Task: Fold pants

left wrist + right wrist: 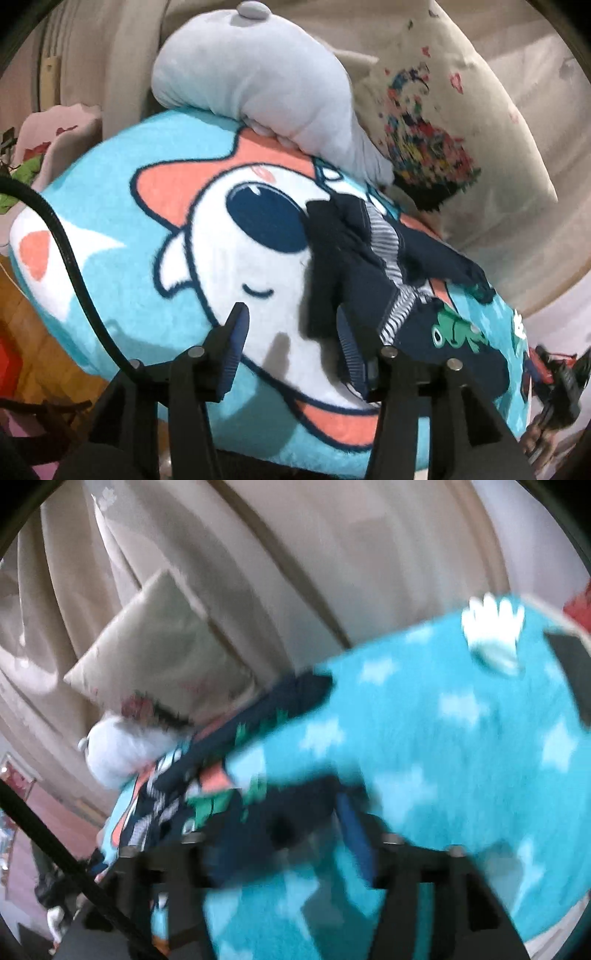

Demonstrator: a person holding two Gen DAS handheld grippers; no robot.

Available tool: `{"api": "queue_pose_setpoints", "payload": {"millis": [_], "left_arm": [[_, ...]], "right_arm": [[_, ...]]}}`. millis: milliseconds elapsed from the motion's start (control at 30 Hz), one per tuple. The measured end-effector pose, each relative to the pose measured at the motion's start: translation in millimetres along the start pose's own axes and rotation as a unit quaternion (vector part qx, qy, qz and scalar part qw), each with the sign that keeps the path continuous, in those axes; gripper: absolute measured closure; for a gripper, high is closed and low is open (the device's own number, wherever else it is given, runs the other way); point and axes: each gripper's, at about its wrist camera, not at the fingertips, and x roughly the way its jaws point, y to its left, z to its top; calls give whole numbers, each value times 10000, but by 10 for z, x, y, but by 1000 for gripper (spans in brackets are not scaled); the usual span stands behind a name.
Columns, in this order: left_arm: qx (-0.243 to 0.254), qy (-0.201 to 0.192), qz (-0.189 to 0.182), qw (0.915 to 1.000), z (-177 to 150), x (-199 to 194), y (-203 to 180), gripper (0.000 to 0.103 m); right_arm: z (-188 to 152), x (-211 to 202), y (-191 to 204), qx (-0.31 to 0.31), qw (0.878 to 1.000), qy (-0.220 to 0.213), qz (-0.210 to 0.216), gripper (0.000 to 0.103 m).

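Observation:
Small navy pants (373, 266) with a striped lining and green frog prints lie crumpled on a turquoise cartoon blanket (122, 206). My left gripper (291, 325) is open just above the blanket, its right finger at the pants' near edge. In the blurred right wrist view the pants (236, 794) stretch from the left to my right gripper (273, 830), whose jaws stand apart with dark cloth between them; whether they hold it is unclear. The right gripper also shows at the right edge of the left wrist view (554, 373).
A grey plush toy (258, 85) lies on the blanket's far edge. A printed cream pillow (443, 122) leans against the beige sofa back (332, 554). A black cable (70, 258) crosses the left side. A wooden floor (26, 332) shows at the lower left.

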Motion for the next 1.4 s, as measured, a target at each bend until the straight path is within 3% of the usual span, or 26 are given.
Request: {"api": "queue_pose_setpoints", "payload": {"millis": [67, 167, 233, 300, 367, 400, 433, 467, 600, 733, 933, 1133, 1200, 1233, 1300, 1400], "left_arm": [[-18, 23, -64, 10000, -11, 36, -9, 51], [68, 115, -137, 9998, -55, 95, -64, 50], [157, 116, -112, 9997, -65, 96, -90, 50], [176, 63, -91, 9998, -52, 67, -84, 50], [115, 8, -85, 9999, -25, 56, -61, 49], [100, 0, -77, 9999, -12, 64, -47, 49], [89, 4, -66, 9999, -7, 78, -42, 49], [89, 24, -59, 9999, -5, 96, -40, 49], [92, 147, -76, 9998, -16, 180, -55, 49], [190, 146, -112, 9996, -45, 171, -118, 49], [319, 173, -141, 9992, -78, 137, -203, 49], [609, 166, -257, 9977, 56, 118, -391, 47], [877, 212, -353, 9953, 160, 195, -554, 43], [1003, 247, -391, 9939, 210, 248, -635, 43], [1297, 323, -431, 9901, 339, 384, -829, 43], [1662, 483, -557, 9833, 553, 648, -1093, 41]], "right_arm": [[298, 281, 58, -112, 9998, 147, -6, 32], [649, 810, 48, -188, 9982, 331, -463, 32], [826, 1255, -65, 109, 9956, 678, -643, 32], [886, 1602, -240, 856, 9902, 1030, -383, 32], [894, 1791, -292, 1184, 9853, 1217, -181, 32], [920, 1785, -255, 1122, 9879, 1042, -228, 47], [937, 1813, -205, 1004, 9884, 1131, -161, 64], [938, 1833, -170, 959, 9872, 1270, 88, 91], [918, 1572, -96, 575, 9938, 954, 21, 91], [909, 1274, -245, 572, 9954, 753, -124, 91], [780, 1097, -547, 592, 9933, 874, -478, 88], [763, 825, -454, 208, 9959, 522, -715, 73], [828, 788, -321, -154, 9971, 441, -609, 55], [855, 792, -227, -338, 9972, 443, -500, 51], [879, 900, -8, -697, 9957, 558, -260, 41], [898, 1163, 306, -1281, 9875, 920, 6, 38]]}}
